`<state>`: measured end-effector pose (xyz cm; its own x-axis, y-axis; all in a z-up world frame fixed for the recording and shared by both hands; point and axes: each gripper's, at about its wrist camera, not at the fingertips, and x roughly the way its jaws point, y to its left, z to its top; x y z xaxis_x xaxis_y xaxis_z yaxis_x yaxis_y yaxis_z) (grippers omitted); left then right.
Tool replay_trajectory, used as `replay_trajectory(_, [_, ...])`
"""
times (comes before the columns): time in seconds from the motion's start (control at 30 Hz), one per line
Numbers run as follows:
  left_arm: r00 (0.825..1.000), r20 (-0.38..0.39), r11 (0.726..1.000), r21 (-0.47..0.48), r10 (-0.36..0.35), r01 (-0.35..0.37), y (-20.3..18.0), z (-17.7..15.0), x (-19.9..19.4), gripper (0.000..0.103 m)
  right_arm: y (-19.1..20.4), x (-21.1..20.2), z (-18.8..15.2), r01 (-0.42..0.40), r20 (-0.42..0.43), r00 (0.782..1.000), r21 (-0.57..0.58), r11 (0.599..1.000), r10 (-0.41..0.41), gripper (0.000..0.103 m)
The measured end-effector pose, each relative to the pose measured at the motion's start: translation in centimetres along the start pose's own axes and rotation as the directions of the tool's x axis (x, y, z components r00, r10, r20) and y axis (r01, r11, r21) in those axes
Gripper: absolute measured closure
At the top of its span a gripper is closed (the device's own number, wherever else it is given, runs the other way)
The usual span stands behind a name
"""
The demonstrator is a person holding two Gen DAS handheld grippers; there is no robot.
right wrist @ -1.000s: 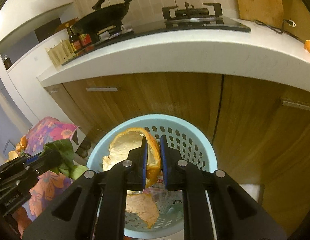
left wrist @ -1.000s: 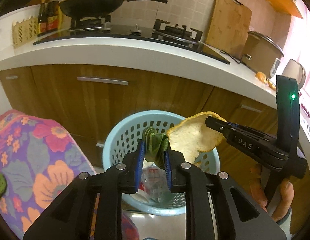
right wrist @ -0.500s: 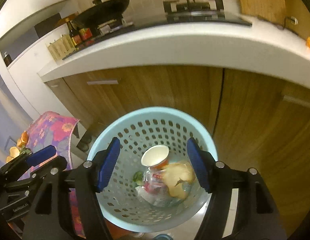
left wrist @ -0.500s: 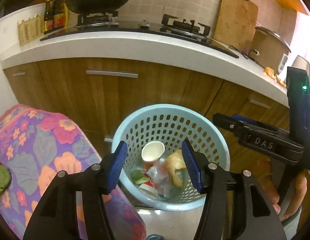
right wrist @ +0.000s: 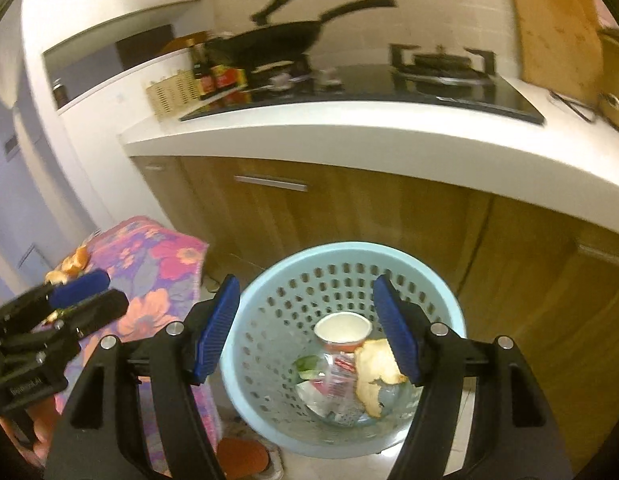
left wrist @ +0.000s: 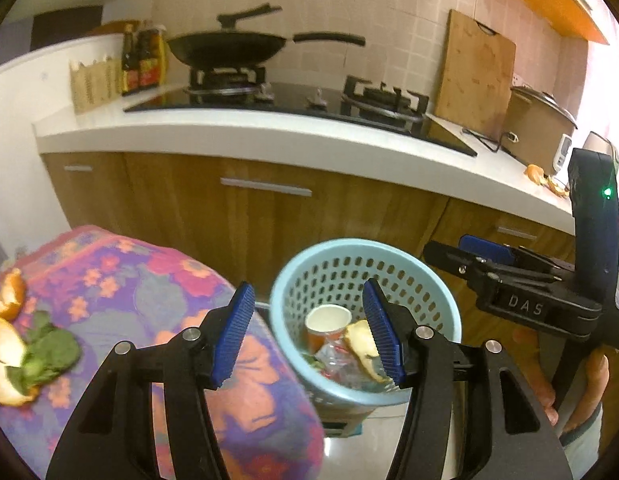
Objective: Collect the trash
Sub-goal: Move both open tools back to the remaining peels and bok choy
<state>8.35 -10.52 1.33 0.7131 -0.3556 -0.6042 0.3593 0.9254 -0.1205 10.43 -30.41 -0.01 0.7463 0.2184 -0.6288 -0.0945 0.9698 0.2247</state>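
Below both hand-held grippers: light-blue basket is holding a paper cup and orange peel.
Left hand-held gripper: jaws are standing apart, empty.
Right hand-held gripper: jaws are standing apart, empty.

My left tool and right tool are black with ribbed blue pads. The basket below is pale blue, pierced with rows of holes. The cloth is purple with pink and orange flowers. The bench is white over brown wood cabinets; the pan is black.
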Motion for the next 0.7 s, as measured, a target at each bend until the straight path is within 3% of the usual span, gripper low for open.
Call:
replay_trajectory(0.1, [0.999, 0.036, 0.999, -0.029, 0.029, -0.028, 2.0, 0.0, -2.4, 0.048, 2.3, -0.2, 0.1, -0.03, 0.001, 1.0, -0.04, 0.999, 0.03, 0.038])
replay_trajectory(0.23, [0.993, 0.074, 0.993, -0.081, 0.095, -0.089, 4.8, -0.1, -4.7, 0.048, 6.6, -0.2, -0.5, -0.062, 0.006, 0.998, -0.16, 0.985, 0.064, 0.03])
replay_trajectory(0.37, [0.977, 0.094, 0.973, -0.147, 0.194, -0.179, 8.3, -0.9, -7.3, 0.048, 11.0, 1.1, -1.4, -0.132, -0.048, 0.991, -0.215, 0.968, 0.124, 0.03])
replay_trajectory(0.47, [0.937, 0.133, 0.925, -0.25, 0.324, -0.285, 11.5, -2.8, -10.5, 0.041, 14.0, 3.2, -2.6, -0.27, -0.143, 0.959, -0.182, 0.946, 0.246, 0.028])
replay_trajectory(0.5, [0.917, 0.133, 0.895, -0.306, 0.377, -0.324, 13.3, -4.0, -11.8, 0.039, 15.4, 4.1, -3.2, -0.288, -0.178, 0.95, -0.184, 0.94, 0.256, 0.028])
replay_trajectory(0.57, [0.898, 0.115, 0.855, -0.376, 0.425, -0.357, 16.1, -5.5, -13.3, 0.04, 17.7, 5.2, -4.0, -0.304, -0.223, 0.94, -0.195, 0.933, 0.26, 0.028])
replay_trajectory(0.67, [0.895, 0.078, 0.808, -0.469, 0.439, -0.356, 20.0, -7.4, -14.7, 0.041, 21.5, 6.6, -4.4, -0.389, -0.288, 0.899, -0.175, 0.904, 0.331, 0.028])
replay_trajectory(0.7, [0.896, 0.072, 0.794, -0.498, 0.438, -0.348, 21.2, -7.9, -15.0, 0.041, 22.3, 6.8, -4.4, -0.399, -0.292, 0.894, -0.178, 0.9, 0.339, 0.028])
